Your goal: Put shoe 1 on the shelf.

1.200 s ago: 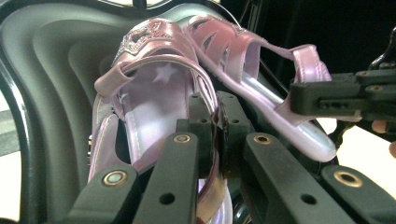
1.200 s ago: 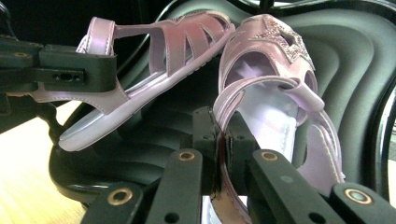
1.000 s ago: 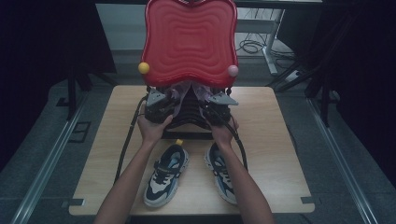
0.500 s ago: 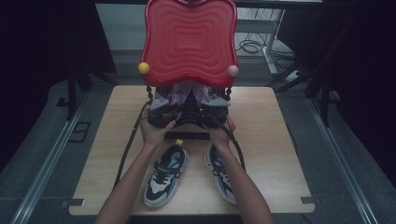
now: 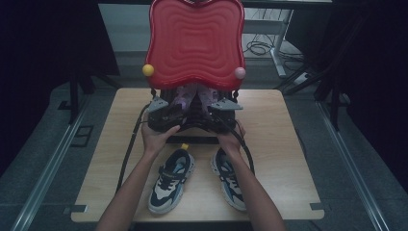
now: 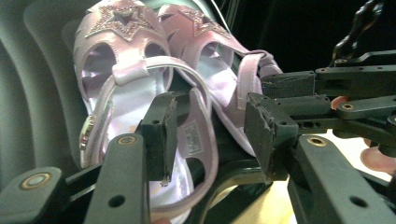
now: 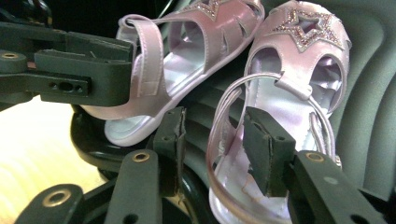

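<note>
Both grippers' jaws freshly parted

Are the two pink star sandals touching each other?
Touching. In the left gripper view, the left sandal and the right sandal lie side by side, their toe ends pressed together with no gap near the stars.

Dim room, seemingly grey floor (image 5: 57, 144)

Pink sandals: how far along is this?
Done, by the look of it: both pink sandals lean on the dark rack under the red top. In hand: the left gripper and the right gripper have just been opening, a heel strap loose inside each. Left, probably: the two sneakers on the table.
</note>
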`<action>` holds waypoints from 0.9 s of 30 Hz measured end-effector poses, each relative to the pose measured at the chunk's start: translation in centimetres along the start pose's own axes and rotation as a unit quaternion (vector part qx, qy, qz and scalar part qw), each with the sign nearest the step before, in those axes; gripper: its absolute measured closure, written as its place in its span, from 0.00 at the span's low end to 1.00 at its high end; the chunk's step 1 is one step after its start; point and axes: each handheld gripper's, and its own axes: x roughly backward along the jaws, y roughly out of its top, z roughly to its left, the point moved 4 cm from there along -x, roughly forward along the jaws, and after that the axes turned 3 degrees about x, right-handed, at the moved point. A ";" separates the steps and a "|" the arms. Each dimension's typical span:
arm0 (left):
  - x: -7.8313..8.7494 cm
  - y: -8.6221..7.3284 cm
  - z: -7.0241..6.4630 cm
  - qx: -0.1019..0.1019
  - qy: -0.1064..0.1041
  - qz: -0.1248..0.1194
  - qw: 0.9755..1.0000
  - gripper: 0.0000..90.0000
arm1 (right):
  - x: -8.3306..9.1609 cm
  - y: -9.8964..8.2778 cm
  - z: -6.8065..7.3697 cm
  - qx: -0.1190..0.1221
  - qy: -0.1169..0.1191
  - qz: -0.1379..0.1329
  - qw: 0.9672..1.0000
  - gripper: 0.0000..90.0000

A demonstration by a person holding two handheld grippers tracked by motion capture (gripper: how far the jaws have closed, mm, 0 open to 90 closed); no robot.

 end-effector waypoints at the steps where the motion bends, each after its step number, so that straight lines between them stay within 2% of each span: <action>1: 0.1 0.0 -0.1 -0.001 -0.002 0.001 1.000 0.60 | 0.2 0.0 0.0 0.000 0.005 -0.001 1.000 0.65; 10: 1.5 0.1 -0.5 0.006 -0.013 0.007 1.000 0.59 | 2.1 0.0 0.0 -0.005 0.021 -0.003 1.000 0.64; 15: 2.8 -0.3 -0.7 0.006 -0.007 0.020 1.000 0.60 | 3.4 -0.4 -0.3 -0.011 0.032 0.000 0.999 0.63; 16: 3.5 -0.7 -0.8 0.007 -0.006 0.024 1.000 0.60 | 3.9 -0.7 -0.4 -0.011 0.042 0.001 0.999 0.63; 22: 4.9 -1.6 -0.8 0.006 0.005 0.033 0.999 0.60 | 5.2 -1.4 -0.8 -0.012 0.042 0.002 0.999 0.62; 27: 6.0 -2.0 -1.1 0.008 0.002 0.031 0.999 0.59 | 6.4 -1.9 -0.9 -0.012 0.047 -0.001 0.999 0.62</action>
